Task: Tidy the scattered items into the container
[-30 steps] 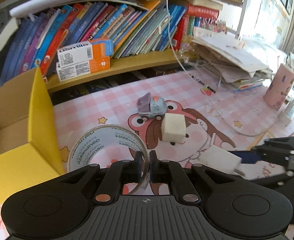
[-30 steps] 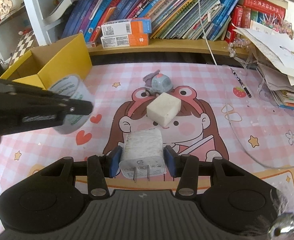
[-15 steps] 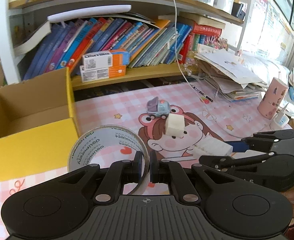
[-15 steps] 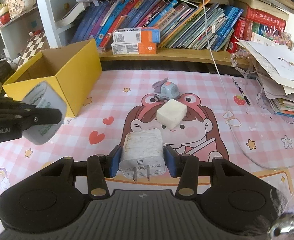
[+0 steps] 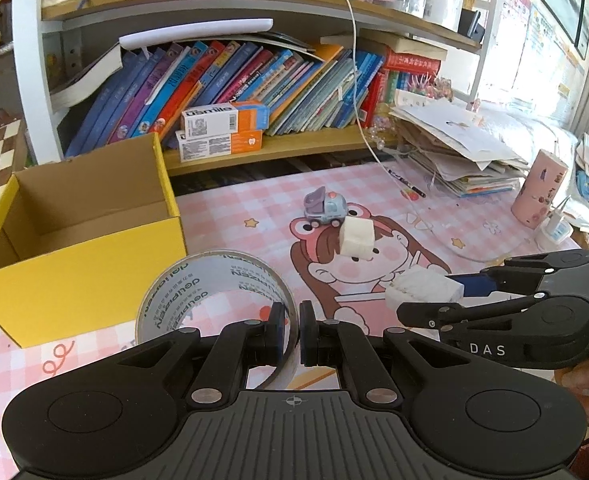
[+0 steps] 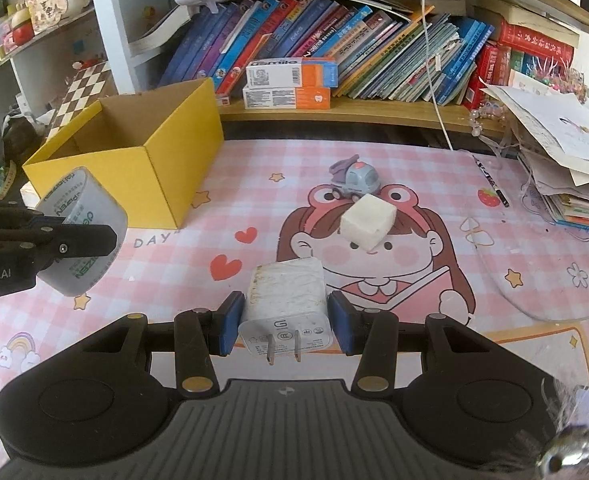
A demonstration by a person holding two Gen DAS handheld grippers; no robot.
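Tape roll (image 5: 218, 292): clear packing tape, held off the mat, its wall pinched betw. the left gripper (image 5: 290, 334) pads; roll stands on edge, hole facing the cam.
Left gripper: nearly closed, only the tape wall in the gap. Seen from right cam at far left (image 6: 112, 236), just in front of the box.
Charger (image 6: 285, 300): white plug adapter, prongs pointing back at the cam, clamped on both sides by right gripper (image 6: 284, 322) blue pads.
Right gripper: about half open, width of the charger; held above the mat.
Yellow box (image 5: 74, 256): open top, nothing visible inside, left of both grippers, on the pink mat (image 6: 514, 240).
White block (image 6: 368, 220): on mat, ahead of right gripper, apart from it.
Toy car (image 6: 352, 180): grey-purple, just behind the block, looks touching it.
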